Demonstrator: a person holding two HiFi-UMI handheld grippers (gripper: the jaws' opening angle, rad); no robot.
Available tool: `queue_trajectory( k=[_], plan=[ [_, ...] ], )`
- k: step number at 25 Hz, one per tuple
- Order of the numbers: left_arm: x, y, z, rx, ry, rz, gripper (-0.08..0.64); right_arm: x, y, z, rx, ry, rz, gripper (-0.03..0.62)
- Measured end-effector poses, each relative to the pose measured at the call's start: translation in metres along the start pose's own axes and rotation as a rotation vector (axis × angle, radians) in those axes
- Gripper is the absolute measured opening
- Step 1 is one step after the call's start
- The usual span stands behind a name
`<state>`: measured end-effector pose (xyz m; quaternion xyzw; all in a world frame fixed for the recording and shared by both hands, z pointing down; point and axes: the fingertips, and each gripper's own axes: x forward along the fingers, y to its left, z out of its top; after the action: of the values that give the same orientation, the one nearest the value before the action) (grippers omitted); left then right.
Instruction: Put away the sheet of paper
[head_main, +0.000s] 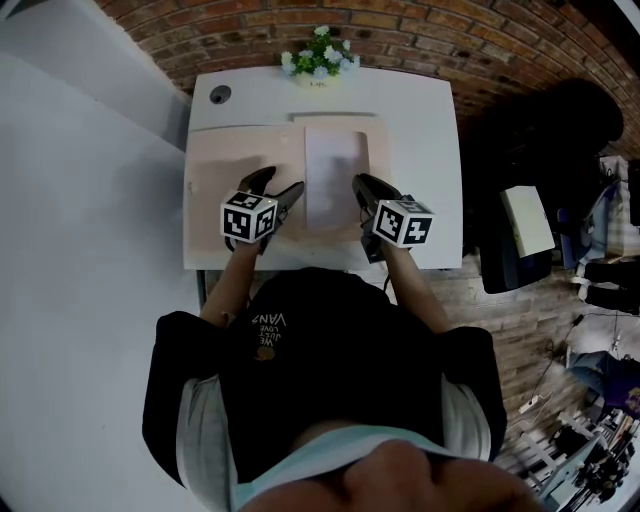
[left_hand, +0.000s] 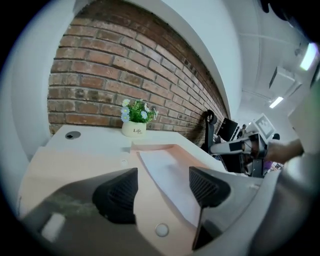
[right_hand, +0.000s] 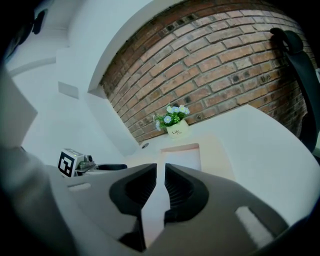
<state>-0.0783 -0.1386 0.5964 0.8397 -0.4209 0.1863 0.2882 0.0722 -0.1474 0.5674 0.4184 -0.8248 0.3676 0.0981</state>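
Wide-open fingers of the left gripper (head_main: 284, 182) flank the flat white paper sheet (head_main: 331, 180). The right gripper (head_main: 362, 186) fingers are nearly closed and empty. A shallow pinch could crumple or slide it.

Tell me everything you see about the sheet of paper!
The sheet of paper is plain, pale white and rectangular, with no print that I can see. It lies flat on a pink mat on the white desk, its long sides pointing away from the person. The open left tongs sit beside its left edge, the right tongs by its near right edge; whether either touches it is unclear.
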Motion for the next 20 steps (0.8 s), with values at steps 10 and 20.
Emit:
queue_trajectory(
  k=[10,20],
  plan=[
    [-0.028,0.004,0.026,0.027,-0.128,0.021,0.223,0.001,0.017,0.015,-0.054,-0.049,0.005,0.003],
    [-0.053,0.006,0.041,0.047,-0.225,0.03,0.106,0.007,0.038,0.021,-0.085,-0.071,0.034,-0.002]
  ],
)
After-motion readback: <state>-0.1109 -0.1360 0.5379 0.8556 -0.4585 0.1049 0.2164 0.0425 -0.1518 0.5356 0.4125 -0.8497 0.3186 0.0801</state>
